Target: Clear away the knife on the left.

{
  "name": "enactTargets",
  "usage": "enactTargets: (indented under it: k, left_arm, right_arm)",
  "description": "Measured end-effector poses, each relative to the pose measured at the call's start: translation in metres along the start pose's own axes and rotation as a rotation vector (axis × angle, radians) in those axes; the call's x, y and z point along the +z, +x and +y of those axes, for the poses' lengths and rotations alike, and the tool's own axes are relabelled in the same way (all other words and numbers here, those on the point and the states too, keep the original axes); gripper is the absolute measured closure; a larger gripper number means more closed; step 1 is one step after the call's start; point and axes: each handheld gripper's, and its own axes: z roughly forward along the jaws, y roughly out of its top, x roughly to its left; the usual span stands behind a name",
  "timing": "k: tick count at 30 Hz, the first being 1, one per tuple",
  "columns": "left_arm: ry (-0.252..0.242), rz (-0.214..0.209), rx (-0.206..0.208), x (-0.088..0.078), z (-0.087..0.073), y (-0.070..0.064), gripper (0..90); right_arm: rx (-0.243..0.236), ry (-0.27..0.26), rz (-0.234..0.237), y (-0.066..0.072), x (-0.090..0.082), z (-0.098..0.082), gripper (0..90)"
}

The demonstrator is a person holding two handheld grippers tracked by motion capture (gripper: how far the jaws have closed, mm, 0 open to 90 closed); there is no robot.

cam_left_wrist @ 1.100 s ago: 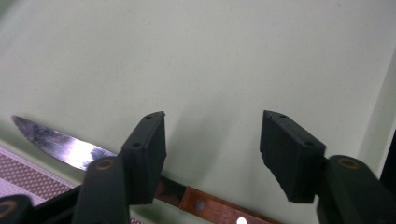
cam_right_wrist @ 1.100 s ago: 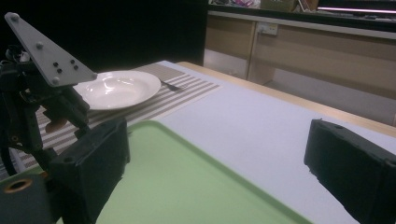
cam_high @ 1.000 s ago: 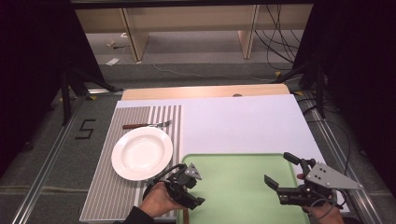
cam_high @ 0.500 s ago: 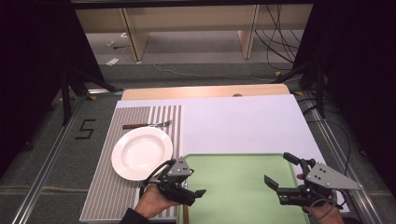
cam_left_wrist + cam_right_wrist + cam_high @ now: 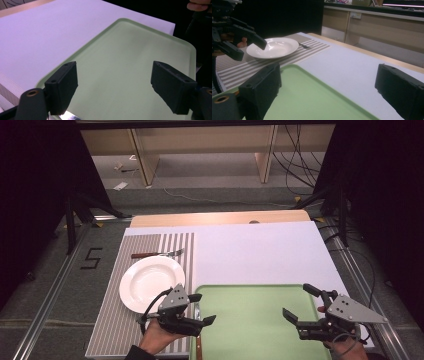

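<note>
Lying just under the left gripper (image 5: 205,307), 1 knife (image 5: 198,349) rests between mat (image 5: 115,330) and tray (image 5: 250,286), long axis along the tray's edge. Left jaws have just been opening, nothing between them. Right gripper (image 5: 296,300), jaws apart and empty, is farther off.

A knife (image 5: 198,347) lies flat just beside the green tray's (image 5: 260,292) left edge, wooden handle toward the person, blade pointing away. Its shiny blade rests on the striped placemat (image 5: 107,330), close below the white plate (image 5: 150,281).
</note>
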Motion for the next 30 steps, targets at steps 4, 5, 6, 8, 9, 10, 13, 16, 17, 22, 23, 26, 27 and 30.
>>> enactTargets:
  k: [4, 5, 6, 8, 9, 10, 13, 16, 17, 22, 23, 26, 27, 30]
  left_arm:
    - [-0.018, 0.009, 0.01, -0.004, 0.0, -0.001, 17.7]
    - [-0.028, 0.009, 0.009, -0.005, -0.001, -0.002, 17.7]
    - [-0.036, 0.01, 0.009, -0.006, -0.001, -0.002, 17.7]
    - [-0.049, 0.018, 0.011, -0.008, -0.001, -0.002, 17.7]
    - [-0.05, 0.026, 0.01, -0.009, -0.001, -0.002, 17.6]
    - [-0.056, 0.035, 0.004, -0.01, -0.002, -0.003, 17.3]
    - [-0.082, 0.035, -0.007, -0.014, -0.002, -0.002, 17.0]
    - [-0.109, 0.037, -0.009, -0.018, -0.003, -0.002, 16.9]
    - [-0.12, 0.035, -0.011, -0.019, -0.004, -0.002, 16.6]
    - [-0.141, 0.035, -0.006, -0.025, -0.007, -0.002, 16.0]
    - [-0.144, 0.039, -0.003, -0.026, -0.008, -0.002, 16.0]
    - [-0.148, 0.051, -0.018, -0.028, -0.01, -0.001, 16.1]
    - [-0.151, 0.052, -0.021, -0.028, -0.011, -0.001, 16.1]
    - [-0.127, 0.08, -0.029, -0.029, -0.014, -0.001, 16.1]
  right_arm:
    - [0.0, 0.001, 0.001, 0.0, 0.0, 0.0, 7.8]
    - [0.001, 0.001, 0.001, 0.0, 0.0, 0.0, 7.8]
    - [0.001, 0.001, 0.001, 0.0, 0.0, 0.0, 7.8]
    - [0.002, 0.003, 0.001, 0.0, 0.0, 0.0, 7.8]
    - [0.003, 0.001, 0.001, 0.0, 0.0, 0.0, 7.8]
    - [0.002, 0.002, 0.001, 0.0, 0.0, 0.0, 7.8]
    - [0.002, 0.002, 0.002, 0.0, 0.0, 0.0, 7.8]
    - [0.002, 0.003, 0.001, 0.0, 0.0, 0.0, 7.8]
    - [0.003, 0.003, 0.002, 0.0, 0.0, 0.0, 7.8]
    - [0.003, 0.002, 0.003, 0.0, 0.0, 0.0, 7.8]
    - [0.003, 0.002, 0.003, 0.0, 0.0, 0.0, 7.8]
    - [0.003, 0.002, 0.003, 0.001, 0.0, 0.0, 7.8]
    - [0.002, 0.002, 0.004, 0.001, 0.0, 0.0, 7.8]
    - [0.003, 0.001, 0.005, 0.001, 0.0, 0.0, 7.8]
